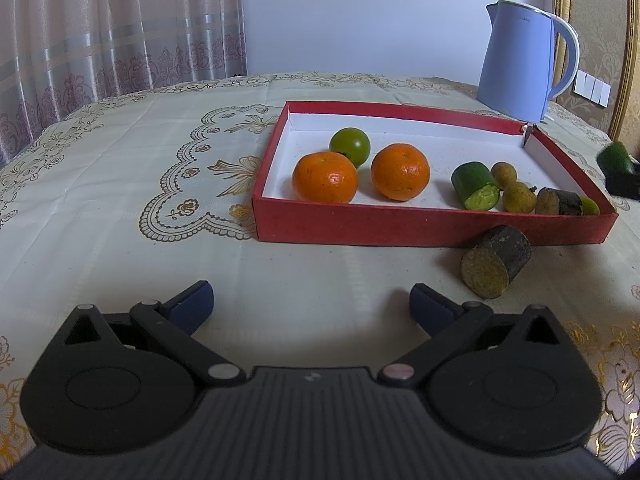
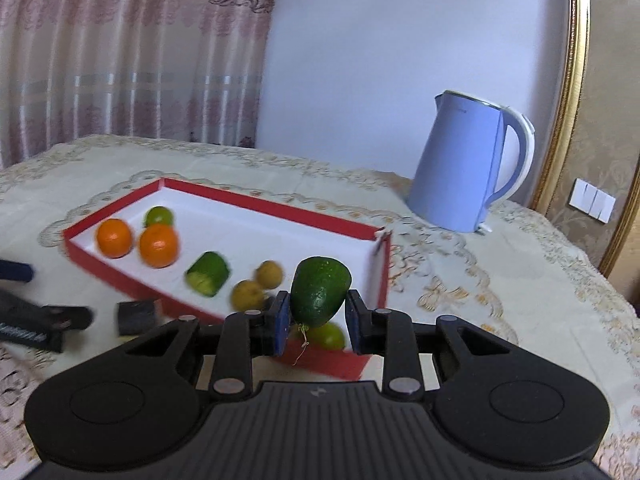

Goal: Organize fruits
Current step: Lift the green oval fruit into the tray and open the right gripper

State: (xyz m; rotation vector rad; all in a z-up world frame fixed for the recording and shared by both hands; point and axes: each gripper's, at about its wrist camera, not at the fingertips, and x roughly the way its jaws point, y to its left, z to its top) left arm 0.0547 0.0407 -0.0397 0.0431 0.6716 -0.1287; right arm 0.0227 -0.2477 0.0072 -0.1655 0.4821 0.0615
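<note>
A cream embroidered tablecloth (image 1: 120, 184) covers the table, with curtains behind and a blue kettle (image 1: 520, 64) at one o'clock. The red tray (image 1: 400, 226) gathers the fruit: two oranges at its nine o'clock side, cut pieces toward three. The right gripper (image 2: 316, 320) pinches a green fruit piece (image 2: 320, 294) above the tray's near corner, probably for placing inside. The left gripper (image 1: 312, 304) waits spread wide and empty, near a dark cut piece (image 1: 496, 266) outside the tray.

My left wrist camera sits low over the tablecloth (image 1: 120, 200), facing the red tray's (image 1: 400, 228) long front wall from nearby. My right one looks down from higher, over the tray's near corner — both share tray, kettle (image 2: 460, 168) and curtain (image 1: 100, 32).
</note>
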